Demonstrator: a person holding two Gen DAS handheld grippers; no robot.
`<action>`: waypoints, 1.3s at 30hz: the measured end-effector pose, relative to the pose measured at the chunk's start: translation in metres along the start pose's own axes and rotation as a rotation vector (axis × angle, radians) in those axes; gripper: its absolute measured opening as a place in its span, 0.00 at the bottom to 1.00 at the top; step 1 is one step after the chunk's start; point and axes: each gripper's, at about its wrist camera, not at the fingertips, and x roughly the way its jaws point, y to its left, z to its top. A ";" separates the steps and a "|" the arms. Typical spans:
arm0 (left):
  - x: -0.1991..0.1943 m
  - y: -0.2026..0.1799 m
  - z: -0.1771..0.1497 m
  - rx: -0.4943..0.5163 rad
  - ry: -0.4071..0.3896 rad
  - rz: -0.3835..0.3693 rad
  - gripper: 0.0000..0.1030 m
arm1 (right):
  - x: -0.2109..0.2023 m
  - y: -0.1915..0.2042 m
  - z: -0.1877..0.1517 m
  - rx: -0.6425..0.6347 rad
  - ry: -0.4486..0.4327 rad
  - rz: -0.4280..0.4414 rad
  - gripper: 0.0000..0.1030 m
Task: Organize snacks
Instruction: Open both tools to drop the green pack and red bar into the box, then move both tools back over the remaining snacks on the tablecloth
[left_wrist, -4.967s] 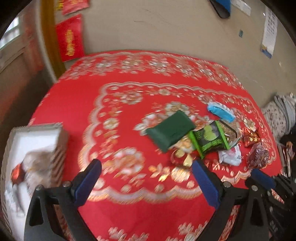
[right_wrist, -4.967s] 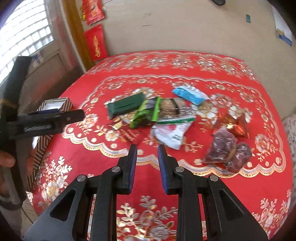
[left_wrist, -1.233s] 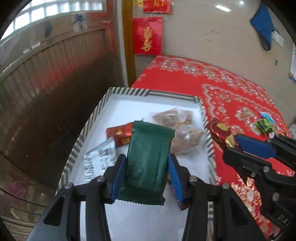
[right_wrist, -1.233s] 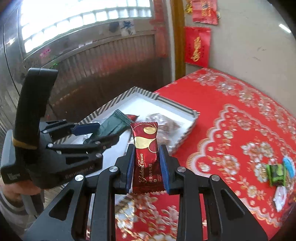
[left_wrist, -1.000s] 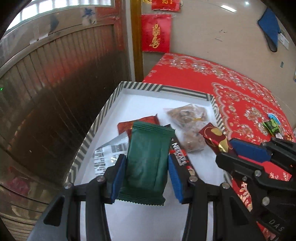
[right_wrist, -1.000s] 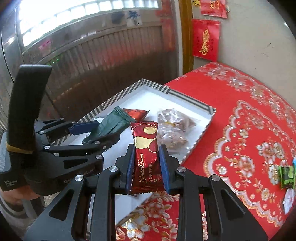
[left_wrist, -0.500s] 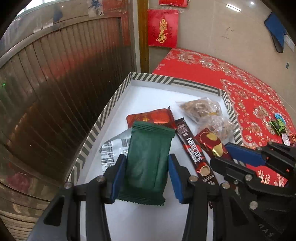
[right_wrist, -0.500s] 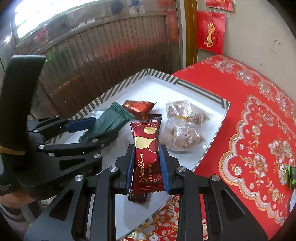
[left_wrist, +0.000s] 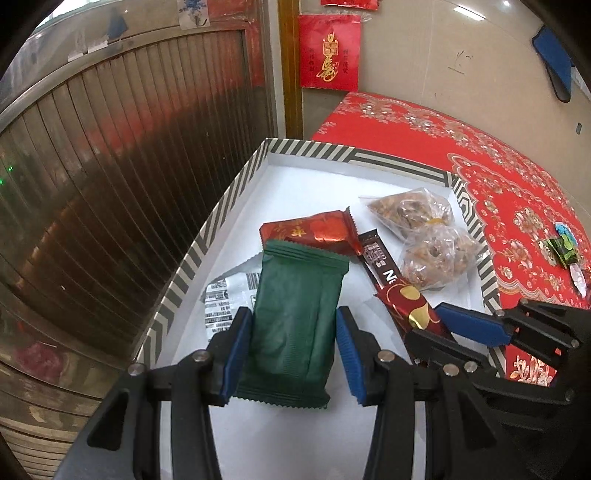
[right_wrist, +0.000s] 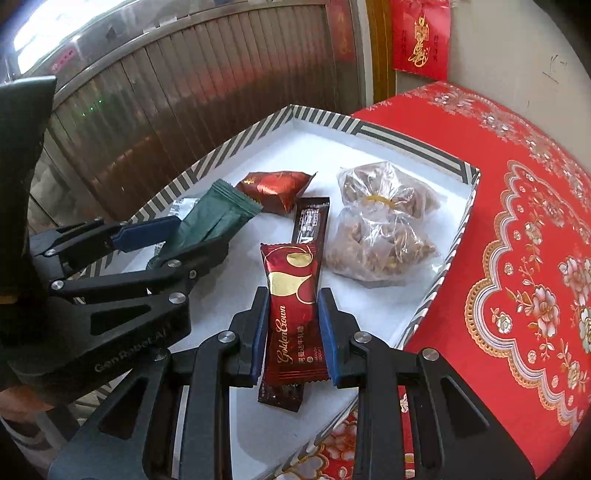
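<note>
While both claws hang over the striped-rim white box (left_wrist: 229, 205), the left claw (left_wrist: 293, 341) grips a dark green snack packet (left_wrist: 295, 325) by its long edges, its blue pads pressed to either side; the packet's long axis runs straight ahead along the fingers, its crimped far end pointing away from the claw toward the box's far wall. The right claw (right_wrist: 293, 330) is clamped on a dark red Golden Crown candy bar (right_wrist: 293, 314), likewise gripped across its narrow width, long axis running forward along the fingers with the gold-crescent end pointing away.

Just beyond the green packet's far end lies a red foil packet (left_wrist: 310, 232), and behind the packet to the left a white printed wrapper (left_wrist: 227, 295) lies flat. Ahead of the right claw a dark brown Nescafe stick (right_wrist: 310, 219) lies on the box floor, its long axis roughly in line with the held bar and passing under it. To the right of that stick sit two clear bags of brown snacks (right_wrist: 376, 229), touching each other, near the box's right wall. The box rests on the counter under a red floral cloth (right_wrist: 517, 221), where a small green packet (left_wrist: 563, 249) lies well off to the right
</note>
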 end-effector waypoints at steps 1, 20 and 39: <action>0.000 0.000 0.000 0.000 0.001 0.005 0.49 | 0.000 0.000 -0.001 0.001 -0.001 0.003 0.25; -0.041 -0.046 0.004 0.007 -0.091 -0.051 0.88 | -0.077 -0.022 -0.026 0.013 -0.151 -0.075 0.29; -0.078 -0.239 0.017 0.225 -0.106 -0.338 0.89 | -0.205 -0.157 -0.131 0.261 -0.237 -0.425 0.29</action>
